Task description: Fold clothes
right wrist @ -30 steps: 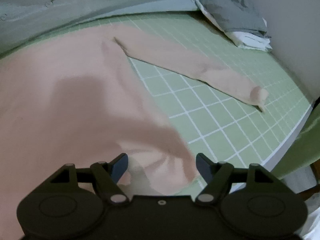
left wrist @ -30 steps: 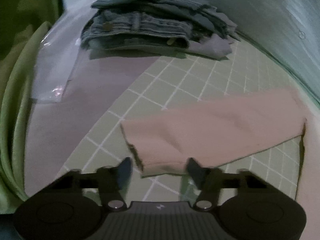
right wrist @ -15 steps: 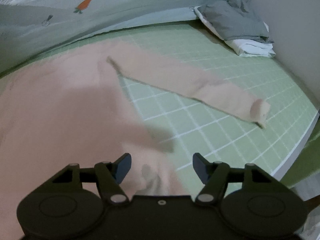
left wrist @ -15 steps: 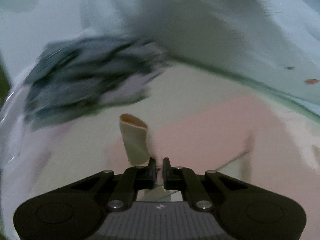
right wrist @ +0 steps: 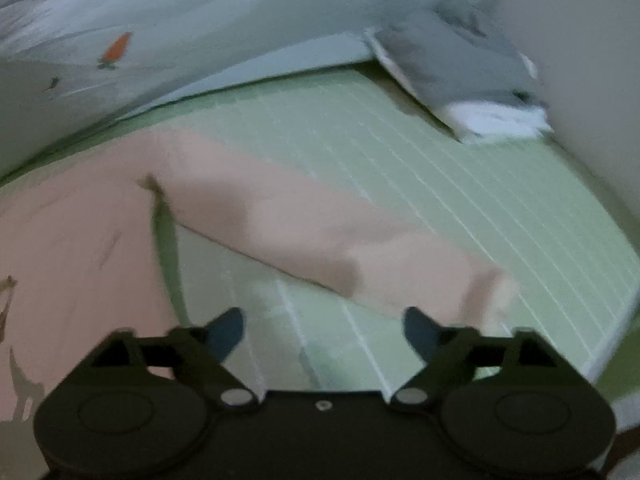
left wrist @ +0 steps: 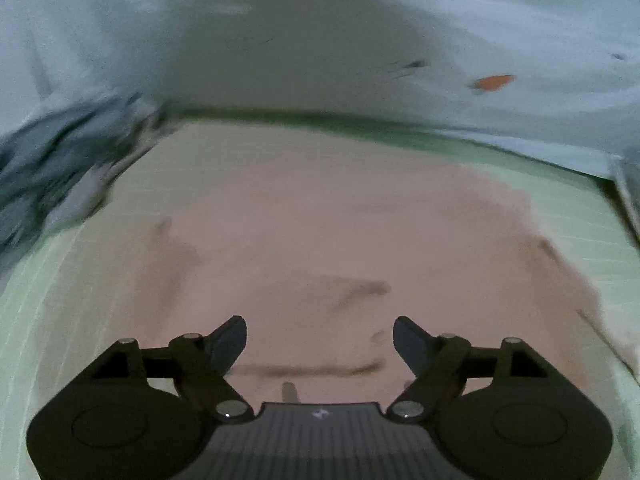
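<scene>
A pale pink long-sleeved top (left wrist: 320, 248) lies spread on a green checked bedsheet (left wrist: 72, 304). In the left wrist view its body fills the middle, creased, with one sleeve folded in over it. My left gripper (left wrist: 320, 340) hovers above the body, its jaws opening, nothing between them. In the right wrist view the other sleeve (right wrist: 312, 236) stretches out to the right across the sheet (right wrist: 460, 184), its cuff near the bed's edge. My right gripper (right wrist: 324, 330) hangs over bare sheet just short of that sleeve, jaws opening, empty.
A blurred pile of jeans (left wrist: 56, 168) sits at the left. A pale blue quilt with orange carrots (left wrist: 360, 40) runs along the back. Folded grey and white clothes (right wrist: 468, 80) lie at the far right by the wall. The bed's edge (right wrist: 608, 344) is at the right.
My left gripper shut on the left sleeve's cuff, carried it right over the top's body, then let go. My right gripper moved right off the hem toward the other sleeve and opened wider.
</scene>
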